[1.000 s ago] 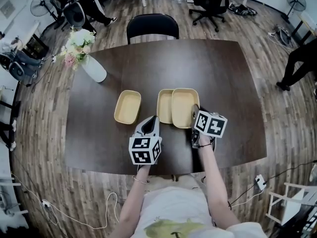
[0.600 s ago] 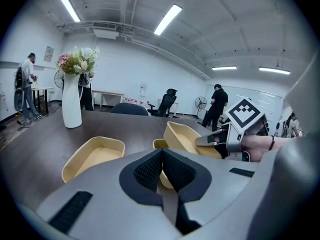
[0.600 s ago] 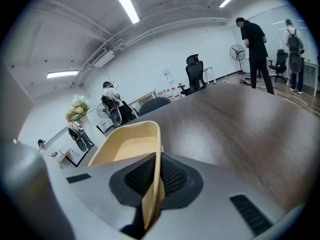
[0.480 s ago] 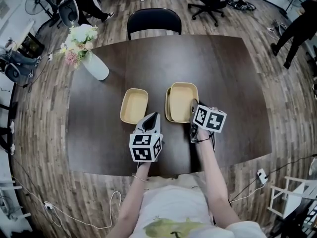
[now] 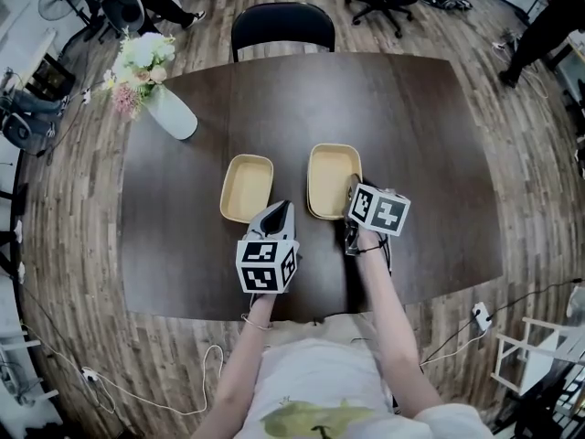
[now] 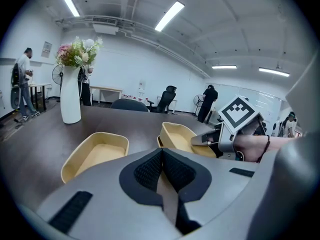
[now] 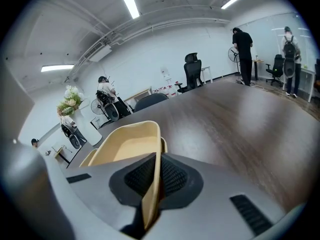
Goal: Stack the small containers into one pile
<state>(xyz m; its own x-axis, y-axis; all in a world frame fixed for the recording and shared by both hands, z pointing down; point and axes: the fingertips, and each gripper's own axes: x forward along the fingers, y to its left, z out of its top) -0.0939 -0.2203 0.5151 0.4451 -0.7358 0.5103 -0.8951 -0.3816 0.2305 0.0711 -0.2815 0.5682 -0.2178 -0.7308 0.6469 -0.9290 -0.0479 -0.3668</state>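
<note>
Pads of the left tongs (image 6: 162,153) are pressed together on nothing. These tongs hang near the front corner of the lone container (image 5: 247,187), which sits on the desk (image 5: 420,135). Beside them, the right tongs (image 7: 156,159) pinch the near rim of the held container (image 7: 127,146). It lies over a second container (image 7: 163,143), almost square with it.

The grip is on a thin wall at one end only, so the far end could sag or the rim could slip between the pads. If released slightly off line, the held container would likely perch askew instead of nesting. The lone container is not yet in the pile.

The held container covers nearly all of the lower one, so no view shows whether it rests inside or hangs just above. Farther off stand a vase of flowers (image 5: 169,112) and a chair (image 5: 281,27).
</note>
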